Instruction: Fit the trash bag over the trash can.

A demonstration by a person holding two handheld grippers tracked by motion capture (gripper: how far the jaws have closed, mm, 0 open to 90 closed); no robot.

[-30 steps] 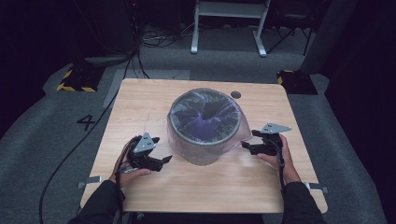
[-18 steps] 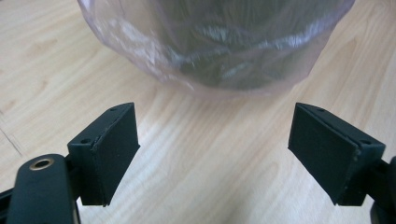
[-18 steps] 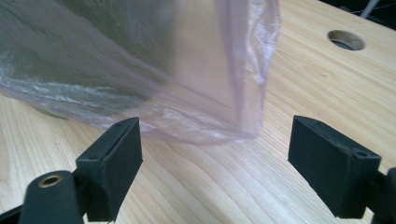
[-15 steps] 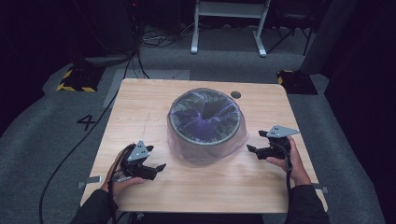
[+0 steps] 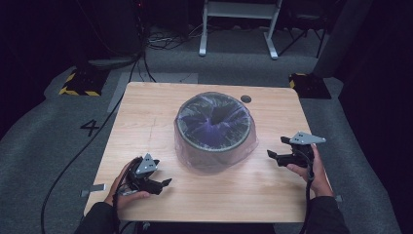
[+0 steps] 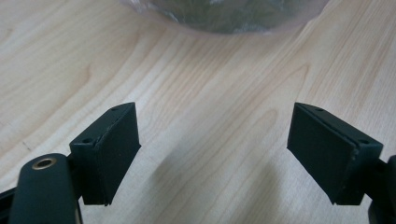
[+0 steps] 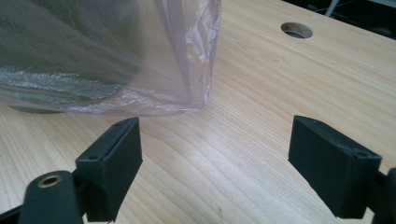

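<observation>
**A recording lab, not a home**

I am working in what looks like a test or recording lab. My plain wooden desk (image 5: 146, 122) stands alone on grey carpet (image 5: 63, 146), with a cable hole (image 5: 246, 99) cut in its top. A large number 4 (image 5: 90, 127) is marked on the floor beside it, like a numbered station. Black cables (image 5: 160, 41) run loose across the floor behind. Weights edged with yellow-and-black hazard stripes (image 5: 78, 84) sit on the floor at the far corners. A white metal stand (image 5: 238, 24) rises beyond, and the surroundings are hung dark, nearly black.
</observation>
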